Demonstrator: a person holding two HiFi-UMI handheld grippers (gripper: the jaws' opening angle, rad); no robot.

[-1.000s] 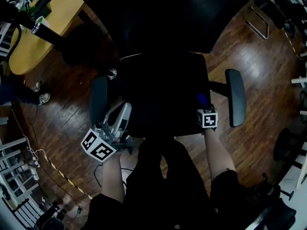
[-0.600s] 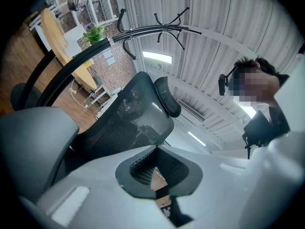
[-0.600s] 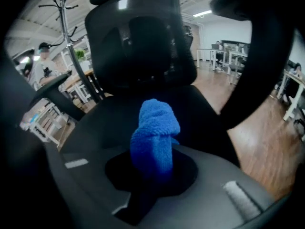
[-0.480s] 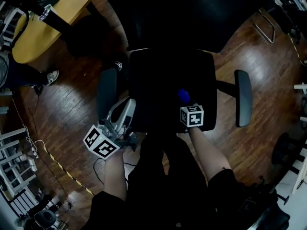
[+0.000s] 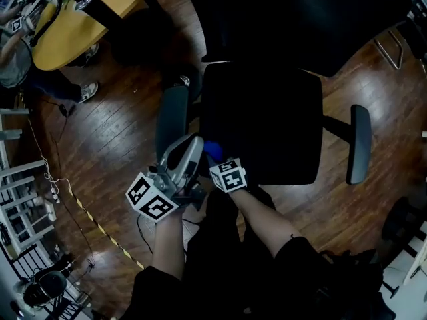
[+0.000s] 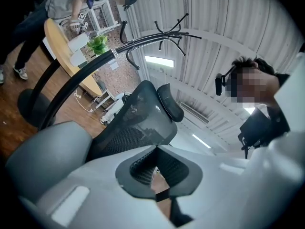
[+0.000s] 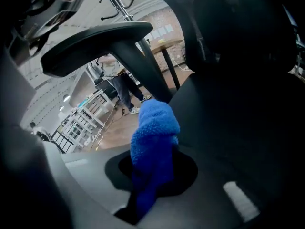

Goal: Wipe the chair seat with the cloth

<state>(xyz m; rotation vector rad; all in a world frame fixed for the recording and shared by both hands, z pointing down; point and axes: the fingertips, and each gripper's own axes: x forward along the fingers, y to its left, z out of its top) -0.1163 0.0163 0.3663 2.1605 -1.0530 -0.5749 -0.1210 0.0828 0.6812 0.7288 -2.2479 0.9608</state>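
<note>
The black chair seat (image 5: 267, 125) fills the middle of the head view, with a grey armrest (image 5: 172, 122) on its left and a dark one (image 5: 360, 142) on its right. My right gripper (image 5: 215, 157) is shut on a fluffy blue cloth (image 5: 212, 149) at the seat's front left corner. In the right gripper view the cloth (image 7: 153, 137) bulges from the jaws over the seat (image 7: 238, 128), under the armrest (image 7: 95, 37). My left gripper (image 5: 192, 145) lies beside the left armrest, jaws together and empty. Its own view looks up at the chair's mesh back (image 6: 133, 123).
A yellow-topped table (image 5: 87, 19) stands at the far left, with a person (image 5: 13, 59) beside it. Cables and striped tape (image 5: 87, 215) run over the wooden floor on the left, near white shelving (image 5: 20, 205). A coat rack (image 6: 167, 30) rises behind the chair.
My right gripper has dragged the blue cloth across the front of the seat from right to left. The left gripper has stayed by the left armrest.
</note>
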